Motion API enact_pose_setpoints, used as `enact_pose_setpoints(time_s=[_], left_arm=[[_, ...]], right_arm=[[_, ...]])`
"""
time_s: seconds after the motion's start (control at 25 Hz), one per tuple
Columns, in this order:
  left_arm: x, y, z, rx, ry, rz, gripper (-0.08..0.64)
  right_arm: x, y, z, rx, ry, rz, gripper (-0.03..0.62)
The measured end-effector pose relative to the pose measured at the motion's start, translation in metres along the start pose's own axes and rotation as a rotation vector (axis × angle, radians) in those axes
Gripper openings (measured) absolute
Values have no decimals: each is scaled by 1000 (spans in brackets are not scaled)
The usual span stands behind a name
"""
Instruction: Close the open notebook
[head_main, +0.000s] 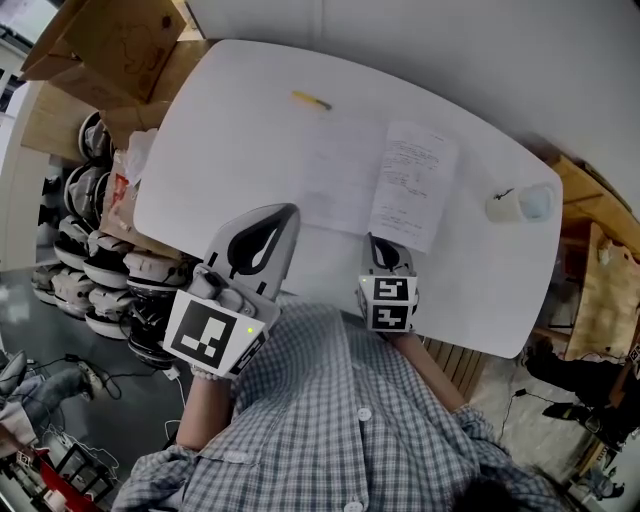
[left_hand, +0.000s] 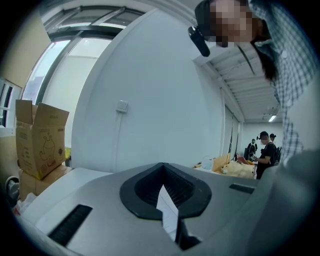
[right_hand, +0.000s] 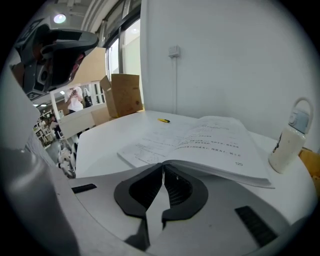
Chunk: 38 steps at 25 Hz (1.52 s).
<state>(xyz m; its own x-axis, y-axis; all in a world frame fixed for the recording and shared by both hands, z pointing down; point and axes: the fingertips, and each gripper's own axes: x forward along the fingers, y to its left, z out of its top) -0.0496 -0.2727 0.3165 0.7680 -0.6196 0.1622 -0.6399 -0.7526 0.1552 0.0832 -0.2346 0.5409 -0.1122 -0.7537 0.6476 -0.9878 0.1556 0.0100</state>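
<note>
In the head view, the open notebook (head_main: 385, 180) is seen lying flat on the white table (head_main: 230, 130), right of centre, its written right page brighter than the left one. A yellow pen (head_main: 311, 100) is seen beyond it towards the far edge, and a white bottle (head_main: 520, 204) is placed well apart to the right. The left gripper (head_main: 290, 212) is held over the near left part of the table, clear of the notebook. The right gripper (head_main: 378, 242) is held at the notebook's near edge. A cardboard box (head_main: 110, 35) is seen off the table at far left.

In the left gripper view, the left gripper (left_hand: 162, 167) is shown tilted up towards a white wall (left_hand: 150, 100), with its fingers brought together and nothing gripped.

In the right gripper view, the fingers of the right gripper (right_hand: 162, 169) are likewise closed on nothing, with their tips just at the near edge of the notebook (right_hand: 210, 145). The pen (right_hand: 163, 120) and the bottle (right_hand: 290, 140) are seen beyond.
</note>
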Motion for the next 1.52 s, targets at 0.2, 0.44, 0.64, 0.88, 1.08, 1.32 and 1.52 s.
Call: enact_pose_setpoints(time_s=[0.2,0.44,0.64,0.88,1.08,1.32,1.52], left_arm=[[-2,3,0,-3,-5,11,-2],[-9,6,1,-7,-8,30,-2],[-12,12,0,-8,-11,47,-2],[-19,14,1,-8,-12,74,-2],[-27,16,1,-19,-16,97,-2],[-30,13,0,-22,-19,111,-2],[-27,4,1,-25,-25,100,-2]], right_arm=[[7,8,1,-7,16,36,28],[6,1,1,148,-2,25,26],[16,5,0,169,12,47,26],[33,17,-9,168,76,88,28],[42,27,-13,125,129,112,29],[43,33,-15,94,149,192,43],[32,31,-6,142,114,237,43]])
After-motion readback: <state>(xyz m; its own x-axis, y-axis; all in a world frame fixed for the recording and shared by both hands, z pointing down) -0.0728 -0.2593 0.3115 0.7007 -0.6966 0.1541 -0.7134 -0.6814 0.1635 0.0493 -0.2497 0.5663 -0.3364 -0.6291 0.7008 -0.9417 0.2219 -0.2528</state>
